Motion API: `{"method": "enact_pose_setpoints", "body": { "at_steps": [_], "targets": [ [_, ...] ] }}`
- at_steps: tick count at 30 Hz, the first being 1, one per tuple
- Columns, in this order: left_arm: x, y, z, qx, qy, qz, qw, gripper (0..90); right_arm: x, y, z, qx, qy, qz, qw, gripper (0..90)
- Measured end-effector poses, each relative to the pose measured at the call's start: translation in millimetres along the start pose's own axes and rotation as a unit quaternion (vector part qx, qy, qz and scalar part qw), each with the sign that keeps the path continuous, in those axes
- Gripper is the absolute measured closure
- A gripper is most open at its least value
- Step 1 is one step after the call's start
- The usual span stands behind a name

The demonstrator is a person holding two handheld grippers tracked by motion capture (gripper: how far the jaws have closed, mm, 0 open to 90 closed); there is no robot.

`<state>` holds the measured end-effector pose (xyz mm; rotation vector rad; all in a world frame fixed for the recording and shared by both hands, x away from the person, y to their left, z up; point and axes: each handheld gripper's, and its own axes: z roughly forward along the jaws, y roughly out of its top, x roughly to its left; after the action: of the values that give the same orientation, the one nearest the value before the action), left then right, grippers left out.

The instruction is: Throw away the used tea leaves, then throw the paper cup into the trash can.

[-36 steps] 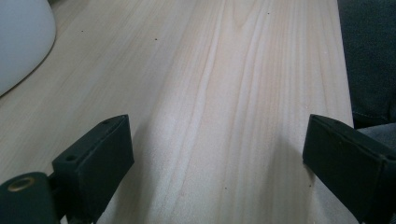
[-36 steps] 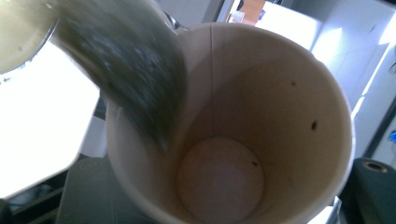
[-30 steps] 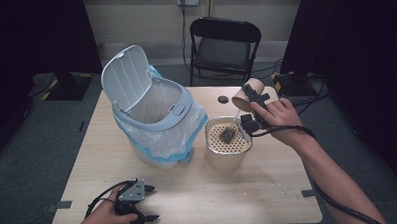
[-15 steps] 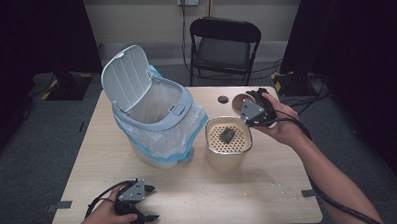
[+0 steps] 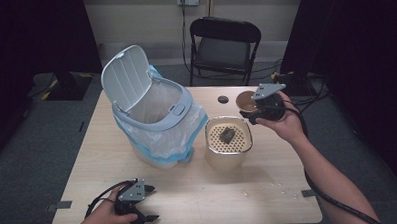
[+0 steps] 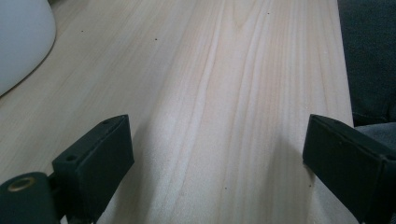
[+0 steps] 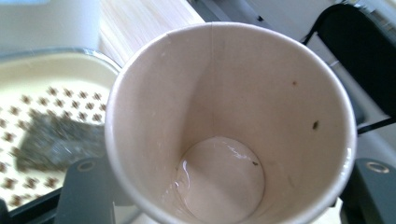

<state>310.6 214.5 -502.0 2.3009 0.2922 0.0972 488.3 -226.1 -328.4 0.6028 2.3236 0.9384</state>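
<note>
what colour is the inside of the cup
Off-white, with a few dark specks; the cup shows best in the right gripper view.

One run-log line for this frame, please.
right gripper: shut on paper cup, nearly empty | strainer bin: tea bag on top | left gripper: open, resting on table

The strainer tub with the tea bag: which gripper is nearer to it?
Right. The right gripper holds a paper cup just beside the strainer tub; the left gripper rests at the table's near edge.

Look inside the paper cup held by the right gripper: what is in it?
The paper cup holds a thin film of clear liquid at its bottom and a few dark specks on its wall. No tea bag. The lowest rim hides part of the bottom.
</note>
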Motion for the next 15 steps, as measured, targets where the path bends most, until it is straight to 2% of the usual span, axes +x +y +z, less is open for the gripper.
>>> {"method": "enact_pose_setpoints", "body": {
  "at_steps": [4,6,10,15],
  "targets": [
    [0.0,0.0,0.0,0.000,0.000,0.000,1.0000,8.0,-4.6,-3.6,-0.3,-0.007,0.014,0.033,0.9993,30.7],
    [-0.1,0.0,0.0,0.000,0.000,0.000,1.0000,8.0,-6.0,-4.8,-0.3,-0.006,0.016,0.032,0.9993,30.7],
    [0.0,0.0,0.0,0.000,0.000,0.000,1.0000,8.0,-7.1,-5.5,-1.4,-0.011,0.026,0.046,0.9986,30.7],
    [-0.1,0.0,0.0,0.000,0.000,0.000,1.0000,8.0,-8.0,-4.5,-1.8,-0.014,0.030,0.045,0.9985,30.6]
  ]
}}
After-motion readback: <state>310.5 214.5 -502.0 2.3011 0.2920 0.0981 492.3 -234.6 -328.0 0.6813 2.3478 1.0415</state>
